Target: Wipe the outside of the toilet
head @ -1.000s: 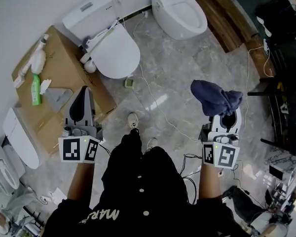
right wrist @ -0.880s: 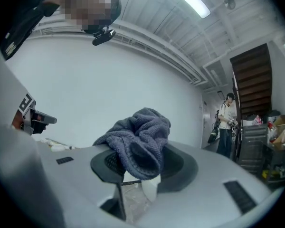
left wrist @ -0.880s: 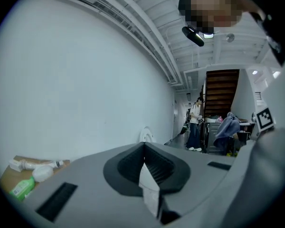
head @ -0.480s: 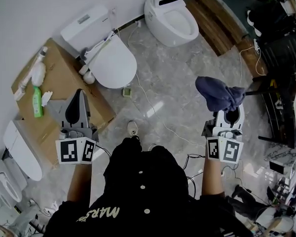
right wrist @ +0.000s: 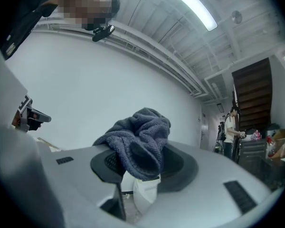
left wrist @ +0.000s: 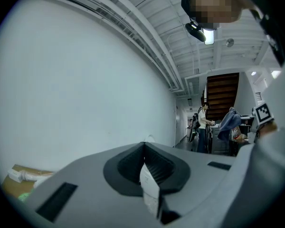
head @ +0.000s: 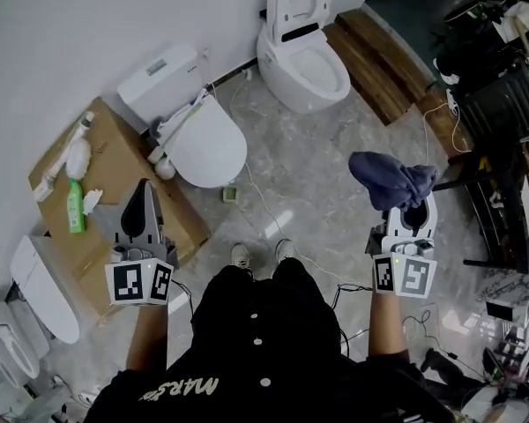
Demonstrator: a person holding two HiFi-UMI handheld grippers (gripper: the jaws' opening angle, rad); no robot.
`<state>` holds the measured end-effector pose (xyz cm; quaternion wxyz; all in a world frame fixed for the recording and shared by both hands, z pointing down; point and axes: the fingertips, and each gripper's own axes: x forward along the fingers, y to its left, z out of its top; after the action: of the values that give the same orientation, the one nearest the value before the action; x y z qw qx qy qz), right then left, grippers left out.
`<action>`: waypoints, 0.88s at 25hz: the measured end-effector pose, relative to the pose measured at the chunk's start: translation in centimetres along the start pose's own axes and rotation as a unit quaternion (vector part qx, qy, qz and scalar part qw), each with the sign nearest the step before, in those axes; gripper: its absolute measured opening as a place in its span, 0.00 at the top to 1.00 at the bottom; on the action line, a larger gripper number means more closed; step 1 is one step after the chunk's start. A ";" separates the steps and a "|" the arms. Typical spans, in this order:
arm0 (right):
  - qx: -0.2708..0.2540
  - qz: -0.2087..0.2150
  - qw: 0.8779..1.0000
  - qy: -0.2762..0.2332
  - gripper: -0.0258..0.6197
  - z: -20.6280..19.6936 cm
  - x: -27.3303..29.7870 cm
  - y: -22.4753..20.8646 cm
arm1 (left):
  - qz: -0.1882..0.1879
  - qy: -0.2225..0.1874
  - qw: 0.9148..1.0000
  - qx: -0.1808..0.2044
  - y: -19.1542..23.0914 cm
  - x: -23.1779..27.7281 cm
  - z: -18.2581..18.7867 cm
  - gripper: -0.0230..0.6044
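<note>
While the right gripper [head: 406, 204] clamps a blue cloth [head: 390, 179], the left gripper [head: 145, 189] is closed, empty — toilet [head: 204, 144] untouched

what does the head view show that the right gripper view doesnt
Only the head view: a closed-lid toilet, an open toilet and a green bottle. Only the right gripper view: the ceiling light strip and a distant person standing far off. Both: the blue cloth clamped in the right gripper.
</note>
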<state>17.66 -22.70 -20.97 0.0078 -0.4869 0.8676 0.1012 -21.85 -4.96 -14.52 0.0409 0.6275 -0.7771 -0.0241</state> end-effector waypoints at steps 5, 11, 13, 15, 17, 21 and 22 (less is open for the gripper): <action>0.019 0.004 1.000 -0.014 0.72 0.0 1.1 -1.9 | 0.027 -0.019 0.999 0.011 -0.5 -0.1 1.5 0.95; 0.043 0.043 0.997 -0.038 0.72 0.0 3.0 -2.6 | 0.057 -0.045 0.997 0.009 -2.2 -0.7 2.8 0.95; 0.049 0.064 0.996 -0.049 0.72 0.1 3.7 -2.3 | 0.072 -0.050 0.996 0.010 -2.7 -1.2 2.9 0.95; 0.054 0.083 0.993 -0.056 0.72 0.1 4.6 -2.1 | 0.088 -0.053 0.995 0.013 -3.1 -1.8 3.1 0.95; 0.058 0.098 0.992 -0.060 0.72 0.2 5.1 -1.9 | 0.100 -0.055 0.993 0.016 -3.4 -2.6 3.3 0.95; 0.065 0.118 0.989 -0.069 0.72 0.4 5.9 -1.1 | 0.129 -0.056 0.990 0.028 -2.7 -4.1 3.6 0.95; 0.066 0.122 0.988 -0.070 0.72 0.4 6.0 -1.0 | 0.135 -0.057 0.989 0.029 -2.5 -4.5 3.6 0.95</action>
<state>15.31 -28.19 -22.24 0.0888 -0.3678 0.9224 0.0777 -18.80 -1.13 -18.51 -0.0183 0.5150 -0.8564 -0.0313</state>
